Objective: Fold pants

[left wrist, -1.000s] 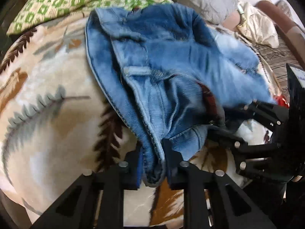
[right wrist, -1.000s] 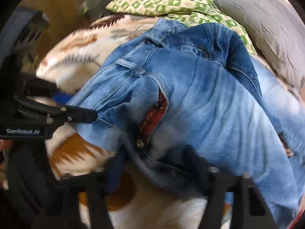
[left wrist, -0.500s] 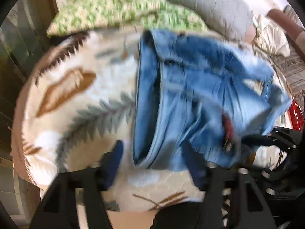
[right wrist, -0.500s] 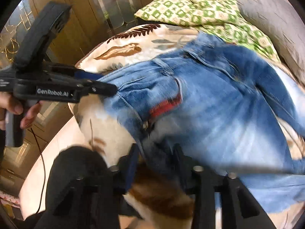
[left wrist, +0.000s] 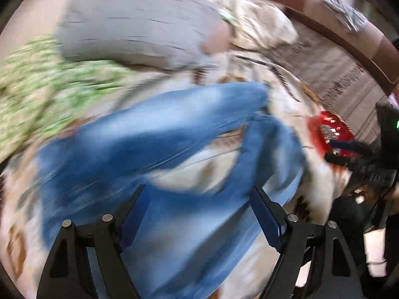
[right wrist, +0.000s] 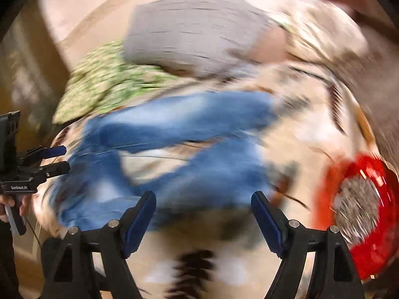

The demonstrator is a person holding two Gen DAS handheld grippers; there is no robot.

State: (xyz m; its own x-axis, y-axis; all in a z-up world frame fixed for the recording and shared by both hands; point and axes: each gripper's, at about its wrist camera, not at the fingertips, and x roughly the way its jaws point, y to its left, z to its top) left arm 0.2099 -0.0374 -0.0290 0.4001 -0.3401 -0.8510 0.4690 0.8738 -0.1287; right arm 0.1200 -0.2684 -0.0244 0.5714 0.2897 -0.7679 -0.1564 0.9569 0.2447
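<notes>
Lying spread on the blanket (left wrist: 286,104), jeans (left wrist: 154,129), both legs stretched out and splayed apart, a patch of blanket showing between them. Heavy blur across both views. Left gripper (left wrist: 199,214) over the near end of the jeans, jaws wide and opening, blue pads clear of the denim, nothing pinched. Right gripper (right wrist: 203,214) just past the near edge of the jeans, jaws likewise wide and opening, nothing between the pads but blanket and a strip of denim below. Beyond the jeans, a grey pillow (left wrist: 139,25); to its left, beside the jeans, a green patterned quilt (left wrist: 45,84). To the right of the jeans, on the blanket, a red round thing (right wrist: 359,214), too smeared to name. Past the pillow, a crumpled cream cloth (left wrist: 259,25) and a brown curved rail (left wrist: 324,25). Seen from the right wrist, left gripper again at the left of the jeans, held by a hand (right wrist: 10,204), fingers parted. Cannot tell how the waistband lies: too blurred.
</notes>
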